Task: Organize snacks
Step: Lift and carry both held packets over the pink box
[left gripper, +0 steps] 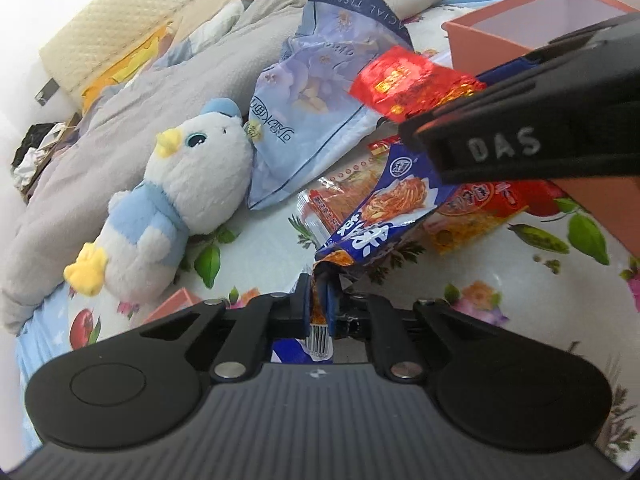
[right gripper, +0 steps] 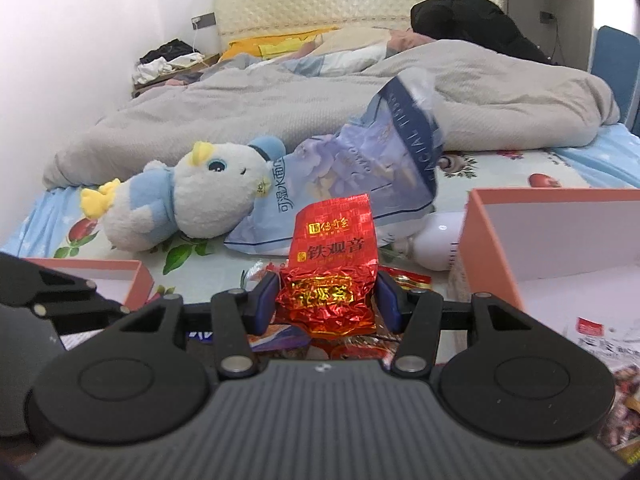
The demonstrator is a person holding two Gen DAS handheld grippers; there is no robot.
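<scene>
My left gripper (left gripper: 320, 300) is shut on the edge of a blue snack packet (left gripper: 384, 220) printed with noodles, lifting it off the bedsheet. My right gripper (right gripper: 326, 298) is shut on a red foil tea packet (right gripper: 330, 256), held upright above the bed. In the left wrist view that red packet (left gripper: 408, 80) and the right gripper's black body (left gripper: 520, 128) hang over the snack pile. More red and orange snack packets (left gripper: 472, 212) lie under the blue one. An open orange box (right gripper: 552, 232) stands at the right; it also shows in the left wrist view (left gripper: 500, 36).
A white and blue stuffed duck (left gripper: 180, 200) lies left of the snacks. A blue facial tissue pack (left gripper: 320, 92) leans behind them. A grey quilt (right gripper: 280, 112) covers the far bed. An orange box lid (right gripper: 120, 276) lies at the left. A white rounded object (right gripper: 436, 244) sits by the box.
</scene>
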